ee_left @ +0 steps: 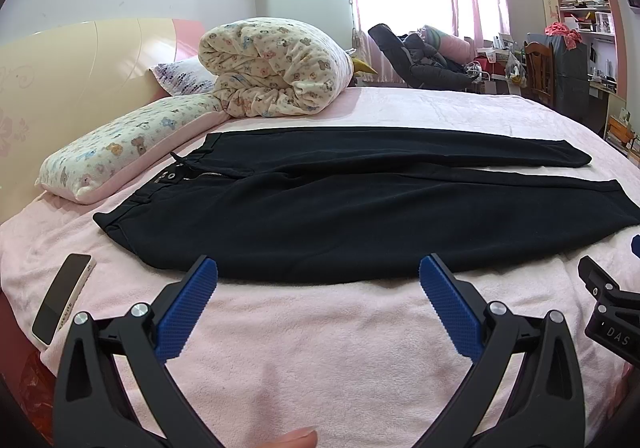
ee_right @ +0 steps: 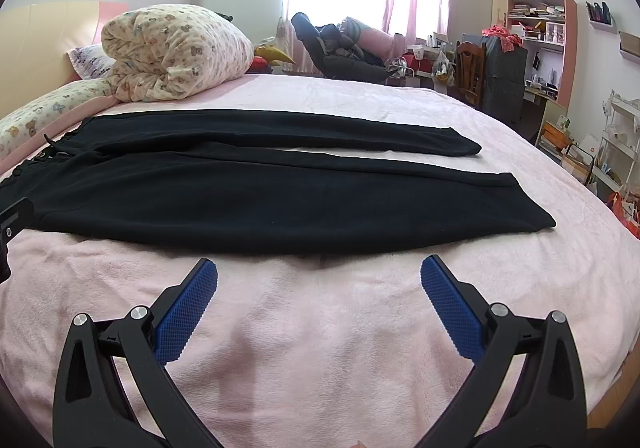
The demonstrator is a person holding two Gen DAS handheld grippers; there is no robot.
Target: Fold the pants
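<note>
Black pants (ee_left: 340,203) lie flat on the pink bed cover (ee_left: 320,348), waistband to the left, both legs stretched to the right, a thin gap between the legs. My left gripper (ee_left: 318,272) is open and empty, its tips just short of the near edge of the pants by the hip. The pants also show in the right wrist view (ee_right: 260,195). My right gripper (ee_right: 319,274) is open and empty, just short of the near leg's edge. The right gripper's body shows at the right edge of the left wrist view (ee_left: 612,308).
A phone (ee_left: 62,298) lies on the bed at the near left. A rolled floral quilt (ee_left: 272,67) and a long pillow (ee_left: 128,143) sit by the headboard. A chair with dark clothes (ee_right: 340,51), a desk and shelves (ee_right: 532,43) stand beyond the bed.
</note>
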